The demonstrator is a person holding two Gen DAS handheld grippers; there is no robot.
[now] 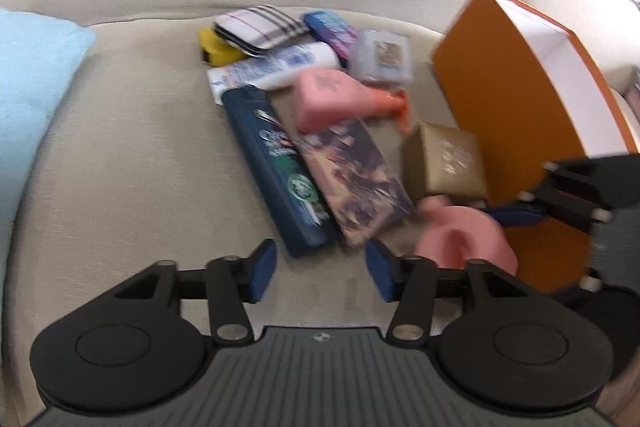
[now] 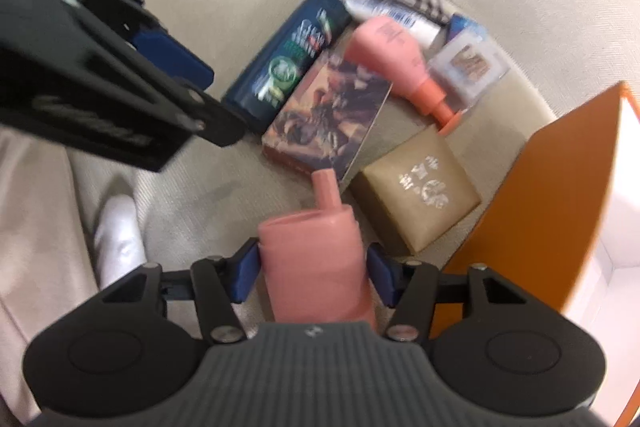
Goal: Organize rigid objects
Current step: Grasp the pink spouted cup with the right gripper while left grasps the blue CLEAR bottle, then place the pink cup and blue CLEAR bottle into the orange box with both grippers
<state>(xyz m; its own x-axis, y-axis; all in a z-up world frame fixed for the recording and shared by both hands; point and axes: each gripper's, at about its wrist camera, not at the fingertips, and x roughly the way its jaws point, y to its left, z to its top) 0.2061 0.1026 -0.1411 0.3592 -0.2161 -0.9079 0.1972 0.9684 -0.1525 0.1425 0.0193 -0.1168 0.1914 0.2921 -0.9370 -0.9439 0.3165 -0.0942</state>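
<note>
My right gripper (image 2: 314, 273) is shut on a pink bottle (image 2: 316, 267) whose spout points away over the beige sofa cushion (image 2: 224, 7). In the left wrist view the same bottle (image 1: 464, 239) shows beside the open orange box (image 1: 500, 99). My left gripper (image 1: 320, 271) is open over bare cushion with nothing between its pads, just short of a dark blue shampoo bottle (image 1: 280, 167) and a patterned box (image 1: 352, 179). Behind these lie a second pink pump bottle (image 1: 332, 99), a gold-brown box (image 1: 444, 163), a white tube (image 1: 280, 67) and a clear case (image 1: 384, 55).
A plaid pouch (image 1: 256, 27), a yellow item (image 1: 216, 47) and a blue packet (image 1: 332, 31) sit at the back of the pile. A light blue pillow (image 1: 32, 87) lies left. The orange box (image 2: 560, 195) stands right. A white-socked foot (image 2: 120, 239) rests below the cushion edge.
</note>
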